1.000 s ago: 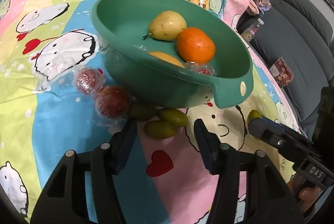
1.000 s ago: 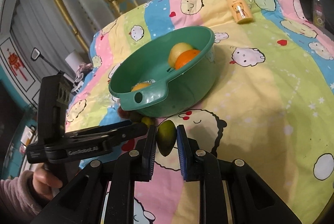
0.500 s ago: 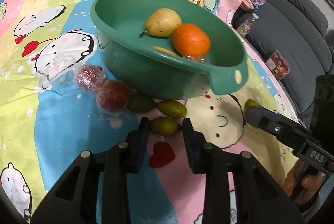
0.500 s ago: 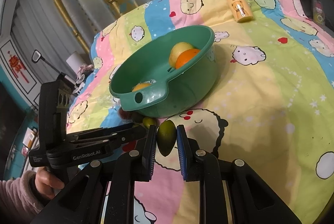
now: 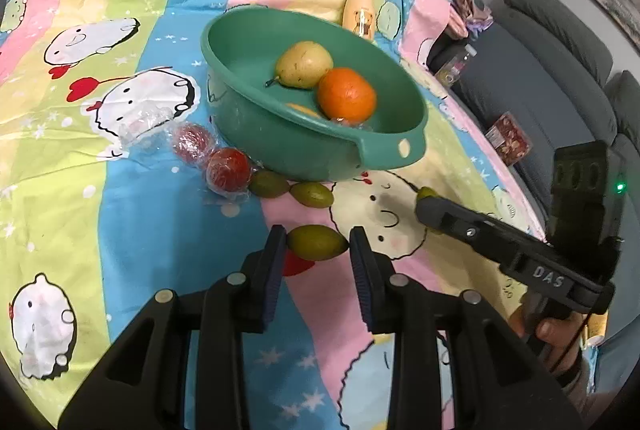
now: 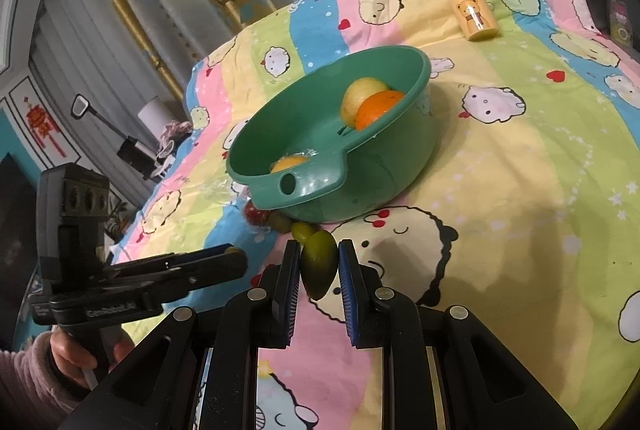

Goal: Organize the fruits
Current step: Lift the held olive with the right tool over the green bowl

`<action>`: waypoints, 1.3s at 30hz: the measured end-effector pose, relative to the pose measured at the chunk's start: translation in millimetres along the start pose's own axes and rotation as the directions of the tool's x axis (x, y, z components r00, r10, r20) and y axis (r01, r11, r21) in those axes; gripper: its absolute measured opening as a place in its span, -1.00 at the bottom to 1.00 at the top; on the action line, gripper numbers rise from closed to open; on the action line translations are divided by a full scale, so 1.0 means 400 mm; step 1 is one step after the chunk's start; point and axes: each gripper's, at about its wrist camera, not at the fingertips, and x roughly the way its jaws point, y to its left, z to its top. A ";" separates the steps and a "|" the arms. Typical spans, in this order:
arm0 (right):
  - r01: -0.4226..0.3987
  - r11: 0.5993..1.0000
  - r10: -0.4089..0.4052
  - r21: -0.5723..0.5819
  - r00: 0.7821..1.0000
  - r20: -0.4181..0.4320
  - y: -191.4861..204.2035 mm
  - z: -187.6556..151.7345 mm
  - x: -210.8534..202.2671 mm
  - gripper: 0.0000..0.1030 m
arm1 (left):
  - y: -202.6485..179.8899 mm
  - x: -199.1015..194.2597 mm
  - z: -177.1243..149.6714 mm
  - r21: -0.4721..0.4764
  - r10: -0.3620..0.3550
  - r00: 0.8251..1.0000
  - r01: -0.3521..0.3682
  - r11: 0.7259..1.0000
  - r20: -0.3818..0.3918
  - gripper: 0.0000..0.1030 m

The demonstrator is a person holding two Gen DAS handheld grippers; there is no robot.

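Your left gripper (image 5: 318, 250) grips a green fruit (image 5: 317, 242); your right gripper (image 6: 319, 264) clamps another green fruit (image 6: 319, 264) (only the left view shows two red fruits (image 5: 228, 169) beside the basin (image 5: 304, 153)).

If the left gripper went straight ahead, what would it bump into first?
Holding a small green oval fruit, the left gripper would probably first meet another green oval fruit lying on the cloth, then the teal plastic basin. Depth is unclear.

pear (image 5: 304, 65) and orange (image 5: 347, 99) inside green basin (image 5: 256, 125)
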 end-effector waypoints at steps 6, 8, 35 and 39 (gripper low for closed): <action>-0.044 0.999 0.044 -0.029 0.999 0.005 0.036 0.002 -0.005 -0.59 | -0.004 -0.046 0.007 -0.008 -0.017 0.999 0.018 1.000 0.039 -0.38; -0.056 0.997 0.057 -0.043 0.998 0.015 0.051 0.004 -0.011 -0.59 | -0.005 -0.059 0.014 -0.007 -0.018 0.998 0.019 1.000 0.054 -0.38; -0.026 0.996 0.039 -0.081 0.987 0.158 0.093 0.155 -0.013 -0.59 | -0.038 -0.063 0.173 0.091 -0.025 0.987 0.011 0.996 0.161 -0.38; -0.012 0.997 0.025 -0.082 0.987 0.160 0.088 0.182 0.000 -0.59 | -0.035 -0.050 0.192 0.103 -0.015 0.987 -0.001 0.995 0.158 -0.38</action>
